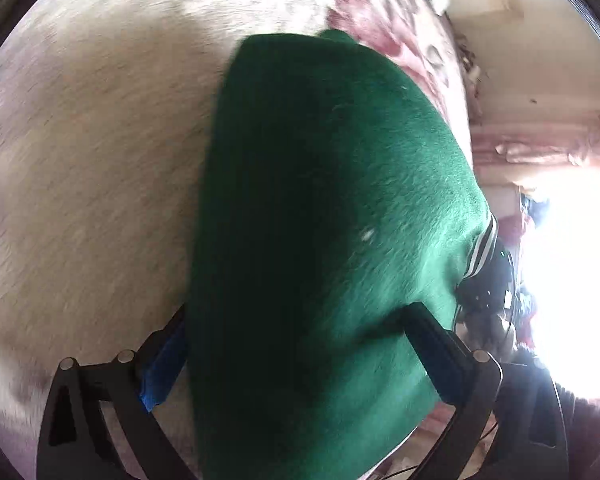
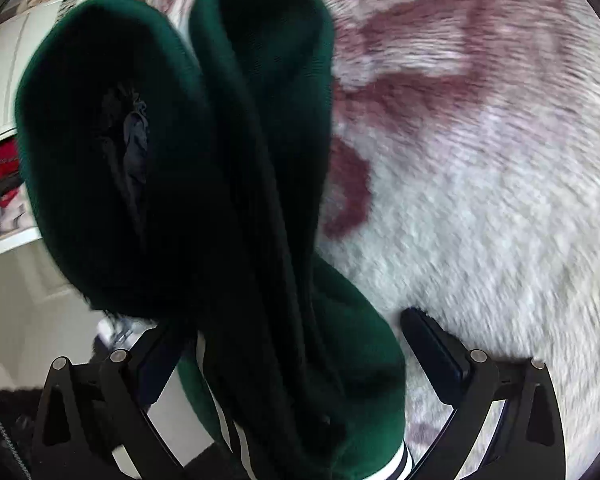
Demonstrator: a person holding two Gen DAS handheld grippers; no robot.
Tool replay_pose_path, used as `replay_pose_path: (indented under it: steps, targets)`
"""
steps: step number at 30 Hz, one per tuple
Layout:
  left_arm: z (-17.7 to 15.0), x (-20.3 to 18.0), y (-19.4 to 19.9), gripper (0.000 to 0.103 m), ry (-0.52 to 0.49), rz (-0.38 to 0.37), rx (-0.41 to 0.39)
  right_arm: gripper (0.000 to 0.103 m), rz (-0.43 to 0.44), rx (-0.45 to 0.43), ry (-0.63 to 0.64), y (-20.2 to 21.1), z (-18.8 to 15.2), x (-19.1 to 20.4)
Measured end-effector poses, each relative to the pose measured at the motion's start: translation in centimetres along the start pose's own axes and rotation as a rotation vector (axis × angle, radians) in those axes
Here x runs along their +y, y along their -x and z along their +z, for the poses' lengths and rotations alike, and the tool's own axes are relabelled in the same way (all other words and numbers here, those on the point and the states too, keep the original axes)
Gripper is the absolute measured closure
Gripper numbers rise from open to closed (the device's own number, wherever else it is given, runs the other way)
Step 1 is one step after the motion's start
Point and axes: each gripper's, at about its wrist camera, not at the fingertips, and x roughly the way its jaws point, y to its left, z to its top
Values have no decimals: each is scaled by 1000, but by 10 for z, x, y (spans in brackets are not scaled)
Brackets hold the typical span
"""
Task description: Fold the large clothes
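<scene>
In the left view, the left tool [image 1: 296, 344] stood wide, with a green top [image 1: 324, 200] lying between its fingers over a fluffy blanket [image 1: 92, 152]; a grip could not be told. In the right view, the right tool [image 2: 288, 340] was wide too. The green top [image 2: 228, 184] hung bunched between its fingers, the right pad clear of it.

Left claw [image 1: 296, 344]: black fingers, silver pivot screws, blue pad. Right claw [image 2: 288, 344]: same black linkage.

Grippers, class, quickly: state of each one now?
Left gripper: fingers spread wide, green garment between them; grip cannot be told.
Right gripper: open, green garment draped between its fingers.
</scene>
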Motion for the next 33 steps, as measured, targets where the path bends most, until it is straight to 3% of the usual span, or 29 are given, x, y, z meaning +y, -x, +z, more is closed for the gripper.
replay_pose_path:
  steps: [5, 8, 10, 11, 12, 17, 21, 26, 33]
  targets:
    - [8, -11, -1, 0, -47, -3, -36, 0, 101, 49, -9, 3, 11, -10]
    - [7, -11, 1, 1, -38, -31, -66, 0, 156, 4, -9, 5, 17, -10]
    - [7, -12, 5, 2, -35, -45, -81, 2, 142, -29, 27, 0, 19, 3]
    - [7, -16, 8, 2, -41, -46, -91, 27, 140, -36, 50, -2, 19, 10]
    - [8, -17, 11, 2, -50, -46, -101, 36, 123, -38, 62, -6, 20, 17]
    - [25, -29, 23, 2, -53, -85, -115, 44, 121, -63, 23, 0, 16, 25]
    - [36, -49, 25, 2, -119, -69, -110, 49, 152, -109, 4, 24, 5, 33]
    - [72, -74, 35, 2, -162, -93, -137, 51, 165, -182, 15, 59, 13, 45]
    - [151, -116, 27, 2, -243, -112, -137, 51, 136, -282, 46, 134, 71, 62]
